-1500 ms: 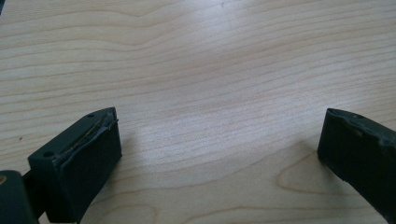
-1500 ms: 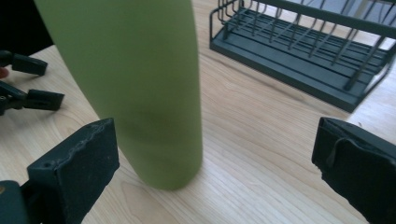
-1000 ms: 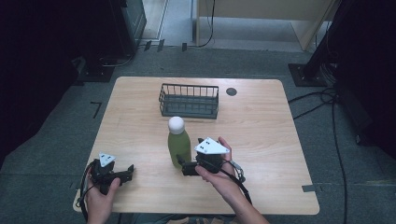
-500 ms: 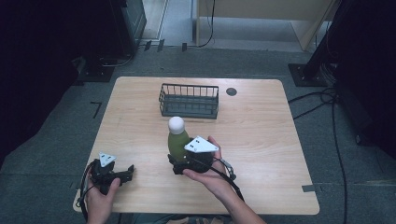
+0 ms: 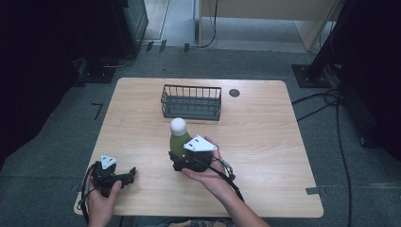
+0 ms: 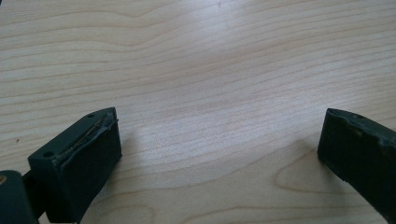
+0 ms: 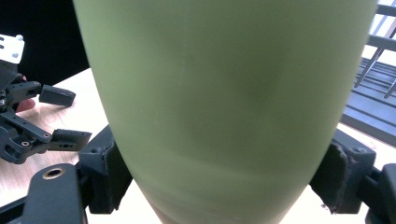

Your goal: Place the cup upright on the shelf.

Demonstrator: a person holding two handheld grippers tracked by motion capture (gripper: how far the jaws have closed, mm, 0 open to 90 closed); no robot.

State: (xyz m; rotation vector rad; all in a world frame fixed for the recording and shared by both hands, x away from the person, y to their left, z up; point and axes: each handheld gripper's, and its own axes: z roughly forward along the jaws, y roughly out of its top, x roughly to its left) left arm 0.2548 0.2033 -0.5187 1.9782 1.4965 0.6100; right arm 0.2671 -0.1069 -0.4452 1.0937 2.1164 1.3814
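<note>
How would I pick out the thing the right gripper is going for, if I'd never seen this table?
Start at the dark wire basket near the wooden table's far edge, then come toward the person. Just in front of it stands an upright green bottle with a round white cap, its base between the right gripper's jaws. Nothing else there is green.

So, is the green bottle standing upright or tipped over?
Upright. The green bottle stands on the table with its white cap on top, and the right tool grips its lower body.

we saw a light wooden desk (image 5: 265, 142) on grey carpet floor (image 5: 56, 142), dark equipment (image 5: 127, 19) behind, black cables (image 5: 340, 123) trailing right.
</note>
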